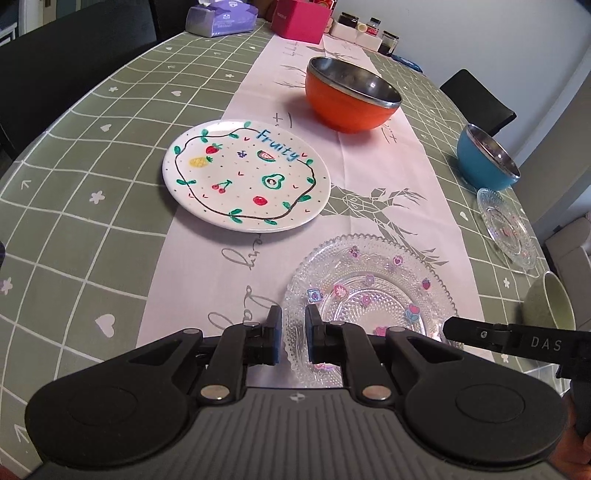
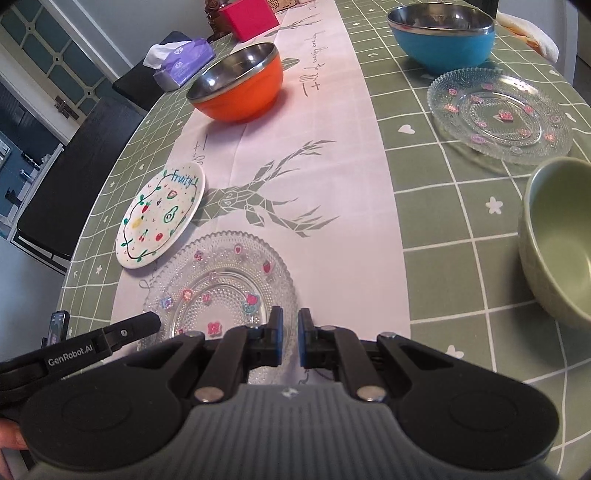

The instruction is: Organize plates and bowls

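A clear glass plate (image 1: 369, 295) (image 2: 221, 280) with flower stickers lies flat on the pink runner just ahead of both grippers. My left gripper (image 1: 293, 328) hovers over its left rim, jaws nearly together with nothing pinched. My right gripper (image 2: 290, 328) is shut over the right rim, and only cloth and rim show in the slit. Farther off are a white "Fruity" plate (image 1: 245, 173) (image 2: 159, 218), an orange bowl (image 1: 347, 107) (image 2: 240, 92), a blue bowl (image 1: 480, 162) (image 2: 443, 44), a second glass plate (image 1: 506, 225) (image 2: 498, 114) and a green bowl (image 1: 546, 306) (image 2: 561, 240).
At the table's far end stand a purple tissue pack (image 1: 221, 16) (image 2: 181, 61), a pink box (image 1: 301, 18) (image 2: 247, 18) and small jars (image 1: 369, 29). Dark chairs (image 1: 66, 66) (image 2: 74, 177) line the left side. The green bowl sits near the right edge.
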A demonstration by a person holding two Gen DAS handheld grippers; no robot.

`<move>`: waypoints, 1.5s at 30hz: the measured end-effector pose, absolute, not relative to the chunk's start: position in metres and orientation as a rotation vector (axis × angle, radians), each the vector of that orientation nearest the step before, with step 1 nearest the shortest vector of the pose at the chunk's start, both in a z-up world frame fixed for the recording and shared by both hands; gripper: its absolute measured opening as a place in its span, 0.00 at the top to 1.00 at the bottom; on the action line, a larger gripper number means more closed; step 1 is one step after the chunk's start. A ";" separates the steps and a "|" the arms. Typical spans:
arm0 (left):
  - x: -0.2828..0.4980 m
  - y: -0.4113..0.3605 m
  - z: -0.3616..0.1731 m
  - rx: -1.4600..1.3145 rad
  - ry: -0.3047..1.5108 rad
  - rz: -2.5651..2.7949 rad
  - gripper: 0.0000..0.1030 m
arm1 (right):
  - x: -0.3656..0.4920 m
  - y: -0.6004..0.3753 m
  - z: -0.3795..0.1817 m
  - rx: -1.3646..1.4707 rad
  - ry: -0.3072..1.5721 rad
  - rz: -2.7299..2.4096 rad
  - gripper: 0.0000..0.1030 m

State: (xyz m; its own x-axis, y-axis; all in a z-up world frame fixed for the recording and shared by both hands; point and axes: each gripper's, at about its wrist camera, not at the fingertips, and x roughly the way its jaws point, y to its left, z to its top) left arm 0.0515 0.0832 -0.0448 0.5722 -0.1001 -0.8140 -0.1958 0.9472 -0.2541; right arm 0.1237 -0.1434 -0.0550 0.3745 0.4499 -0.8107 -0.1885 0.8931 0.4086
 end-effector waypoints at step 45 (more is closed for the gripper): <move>0.124 0.183 -0.014 -0.250 0.813 0.042 0.50 | 0.191 -0.074 -0.037 0.334 0.993 0.586 0.62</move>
